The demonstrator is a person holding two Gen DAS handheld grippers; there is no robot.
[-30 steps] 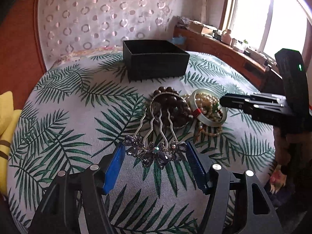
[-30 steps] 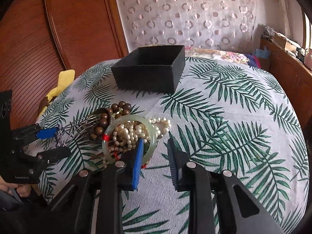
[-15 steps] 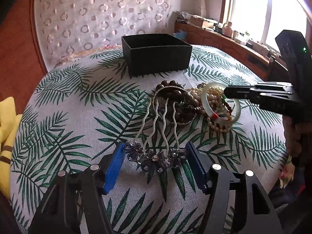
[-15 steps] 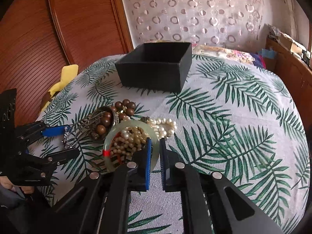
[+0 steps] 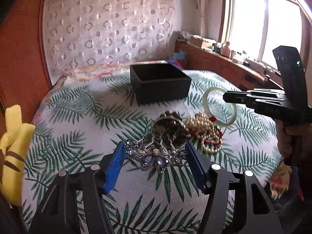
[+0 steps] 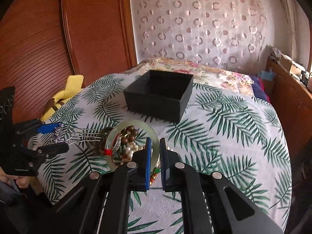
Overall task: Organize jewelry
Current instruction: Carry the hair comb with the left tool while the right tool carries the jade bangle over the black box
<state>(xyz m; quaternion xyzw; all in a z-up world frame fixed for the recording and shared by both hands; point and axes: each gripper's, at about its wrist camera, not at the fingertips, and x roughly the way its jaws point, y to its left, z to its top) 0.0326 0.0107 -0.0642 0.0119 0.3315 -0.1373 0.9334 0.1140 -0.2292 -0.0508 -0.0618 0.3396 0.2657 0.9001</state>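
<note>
**Left wrist view: both grippers holding jewelry above the pile**

Left wrist view is showing the left gripper (image 5: 156, 157) clamping the jewelled head of a hair comb (image 5: 156, 156) between its blue pads (image 5: 115, 167); the comb's wavy metal prongs are pointing forward, toward the heap of jewelry. In the right wrist view the comb (image 6: 78, 136) is appearing raised off the cloth, its prongs roughly level.

The right gripper (image 6: 155, 161) is pinching the rim of a pale green bangle (image 6: 132, 144), its jaws nearly together on the ring. The bangle (image 5: 219, 106), marked by a red thread wrap, is hanging tilted in the air above the pile, clear of the tablecloth (image 5: 78, 120).

Beneath it, a pearl strand (image 5: 202, 130) and a dark wooden bead bracelet (image 5: 170, 128) are lying touching one another. An open black box (image 5: 159, 81) is standing farther back on the palm-leaf cloth, well apart from the pile. A yellow plush toy (image 5: 13, 146) is lying at the table's left edge.
</note>
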